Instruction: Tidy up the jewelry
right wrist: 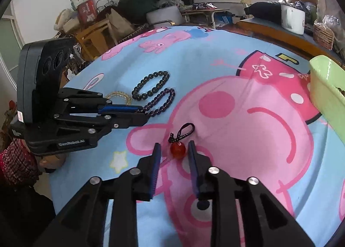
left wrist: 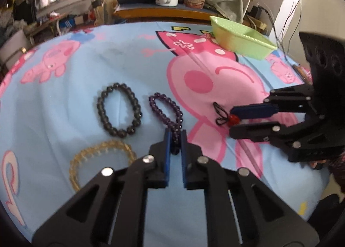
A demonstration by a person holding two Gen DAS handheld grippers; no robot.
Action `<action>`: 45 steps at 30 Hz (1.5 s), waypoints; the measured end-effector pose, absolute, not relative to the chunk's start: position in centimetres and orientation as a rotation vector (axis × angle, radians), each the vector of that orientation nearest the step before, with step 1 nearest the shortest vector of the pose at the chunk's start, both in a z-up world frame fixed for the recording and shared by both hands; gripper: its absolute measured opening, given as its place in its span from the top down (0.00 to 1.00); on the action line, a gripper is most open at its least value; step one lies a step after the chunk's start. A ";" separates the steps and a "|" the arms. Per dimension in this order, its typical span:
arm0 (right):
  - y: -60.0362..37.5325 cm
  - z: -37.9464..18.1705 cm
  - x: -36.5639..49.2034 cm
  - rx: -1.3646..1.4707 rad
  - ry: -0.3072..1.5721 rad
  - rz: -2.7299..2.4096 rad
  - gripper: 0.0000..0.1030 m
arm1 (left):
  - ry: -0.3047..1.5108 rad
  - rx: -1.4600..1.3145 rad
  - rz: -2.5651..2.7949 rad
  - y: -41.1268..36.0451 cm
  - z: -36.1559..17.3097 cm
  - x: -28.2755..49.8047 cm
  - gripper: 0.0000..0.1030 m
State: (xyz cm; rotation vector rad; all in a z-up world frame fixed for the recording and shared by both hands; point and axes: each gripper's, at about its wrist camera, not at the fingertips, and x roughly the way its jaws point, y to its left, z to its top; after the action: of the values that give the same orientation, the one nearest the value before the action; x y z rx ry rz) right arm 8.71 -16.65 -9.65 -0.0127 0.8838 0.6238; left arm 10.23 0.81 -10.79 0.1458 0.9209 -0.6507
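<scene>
Pinching the purple bracelet [left wrist: 167, 113] at its near end, the left gripper [left wrist: 175, 139] seems set to lift it toward the green tray [left wrist: 241, 40]. The right gripper [right wrist: 174, 152] straddles the red bead [right wrist: 178, 150], fingers visibly apart and not yet touching it.

- Purple bead bracelet [left wrist: 167, 113]: translucent violet beads, a long narrow loop lying flat at the centre of the left wrist view, its near end pinched.
- Dark bead bracelet [left wrist: 119, 110]: round black beads, an open oval just left of the purple one.
- Amber bead bracelet [left wrist: 86, 160]: pale yellow, lower left.
- Red bead charm [right wrist: 177, 149]: black cord loop, lower centre of the right wrist view.
- Green tray [left wrist: 239, 39]: upper right, tilted.
</scene>
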 end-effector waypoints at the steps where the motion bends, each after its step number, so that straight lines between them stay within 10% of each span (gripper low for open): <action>1: -16.7 -9.9 8.6 -0.017 0.879 0.622 0.98 | 0.933 0.113 -0.677 1.1 -10.8 10.0 0.92; 15: -15.3 -9.9 8.0 -0.064 0.866 0.603 0.89 | 0.993 0.000 -0.725 5.9 -11.1 5.0 0.92; 20: -15.6 -9.9 7.9 -0.043 0.870 0.586 0.89 | 0.944 0.031 -0.658 7.7 -9.8 4.5 0.72; 29: -15.1 -6.7 7.9 0.028 0.779 0.600 0.89 | 0.881 0.017 -0.574 10.4 -8.4 5.2 0.72; 37: -6.8 -8.2 11.1 -0.039 0.917 0.698 1.00 | 0.929 -0.064 -0.436 12.0 -9.3 8.7 0.72; 45: -5.4 -9.3 11.4 -0.087 0.937 0.672 1.00 | 0.949 0.009 -0.494 9.8 -10.4 8.6 0.94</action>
State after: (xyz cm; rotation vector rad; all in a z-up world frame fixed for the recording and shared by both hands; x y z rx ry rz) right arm 11.43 -5.40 -9.30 -0.0872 0.9368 0.6720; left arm 8.56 9.84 -10.43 0.0086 0.9493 -0.4937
